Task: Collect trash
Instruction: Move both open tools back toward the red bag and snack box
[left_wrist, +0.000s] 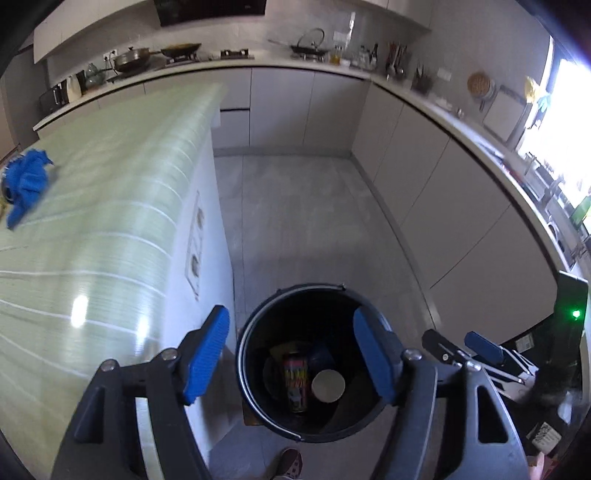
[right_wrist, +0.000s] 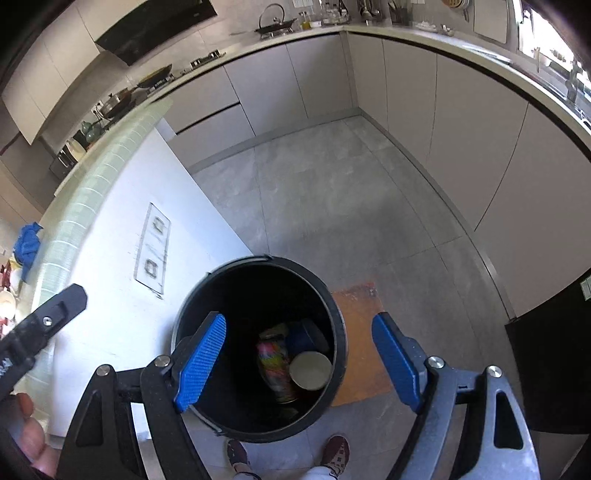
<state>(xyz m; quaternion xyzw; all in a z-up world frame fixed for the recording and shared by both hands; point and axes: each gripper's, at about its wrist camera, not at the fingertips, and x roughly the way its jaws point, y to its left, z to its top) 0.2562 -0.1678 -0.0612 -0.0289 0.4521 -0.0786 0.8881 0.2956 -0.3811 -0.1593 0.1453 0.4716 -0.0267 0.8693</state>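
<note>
A black round bin (left_wrist: 258, 332) (right_wrist: 332, 314) stands on the grey floor beside a white kitchen island. Inside lie a colourful drink can (left_wrist: 295, 384) (right_wrist: 275, 363), a pale round cup bottom (left_wrist: 328, 385) (right_wrist: 310, 370) and a dark blue item (right_wrist: 304, 334). My left gripper (left_wrist: 291, 358) hangs open above the bin with nothing between its blue pads. My right gripper (right_wrist: 299, 360) is also open over the bin and holds nothing. The right gripper shows in the left wrist view at lower right (left_wrist: 461, 347); the left one's black finger (right_wrist: 55, 306) shows at the left of the right wrist view.
The island's green-striped top (left_wrist: 92, 221) carries a crumpled blue cloth (left_wrist: 27, 181) (right_wrist: 27, 240). An orange mat (right_wrist: 362, 339) lies under the bin. Grey cabinets and a cluttered counter (left_wrist: 314, 62) line the far walls. A person's shoes (right_wrist: 336, 454) stand just before the bin.
</note>
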